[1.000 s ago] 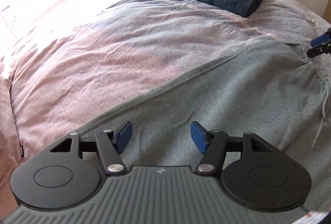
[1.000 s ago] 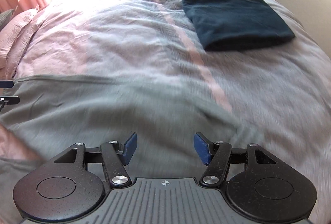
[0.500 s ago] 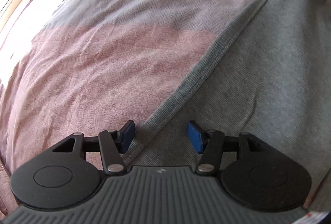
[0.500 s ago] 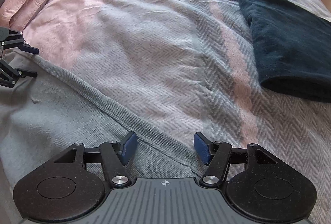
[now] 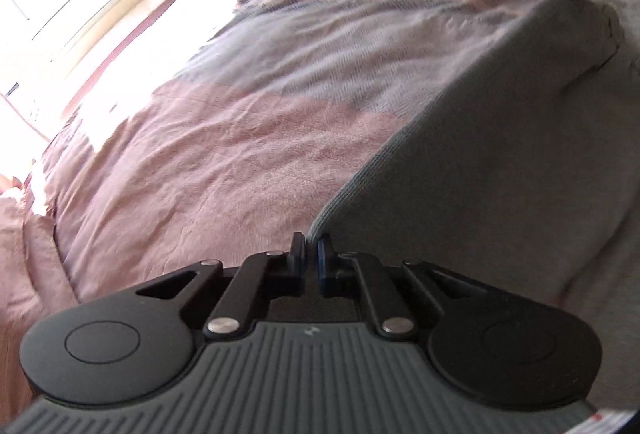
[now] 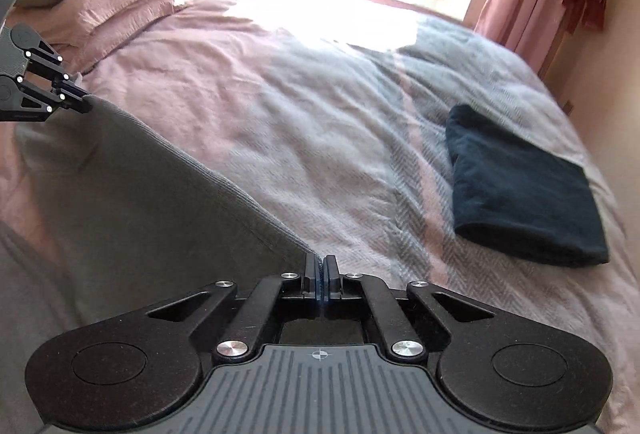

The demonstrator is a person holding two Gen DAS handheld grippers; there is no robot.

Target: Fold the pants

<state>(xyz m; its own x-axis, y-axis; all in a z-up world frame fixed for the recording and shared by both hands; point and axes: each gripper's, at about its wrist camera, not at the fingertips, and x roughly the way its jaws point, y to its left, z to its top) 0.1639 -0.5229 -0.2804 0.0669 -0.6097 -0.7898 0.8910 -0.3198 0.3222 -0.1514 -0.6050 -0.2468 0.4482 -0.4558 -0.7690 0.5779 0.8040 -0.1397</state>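
So the grey pants [image 5: 500, 161] are lying on the bed [image 5: 240, 153], on the near side of it, with one long edge raised off the covers and stretched between the two tongs. That edge is the bit the next move hangs on: it runs as a straight line from the left tongs [image 5: 311, 254] to the right tongs [image 6: 320, 266], and the rest of the fabric drapes down from it toward the person. Neither hand is nearer than the other, since each one sits right at its own end of the edge.

Both tongs have just been closing, and now each is clenched on the pants edge, with grey cloth pinched between the pads. From the left wrist view the right tongs show up top right, biting the far corner of the fabric. From the right wrist view the left tongs [image 6: 80, 105] do the same at the other end.

My guess is that the lifted edge gets carried over to make the fold. A folded dark garment [image 6: 520, 193] sits well apart, further up the bed toward its far side edge.
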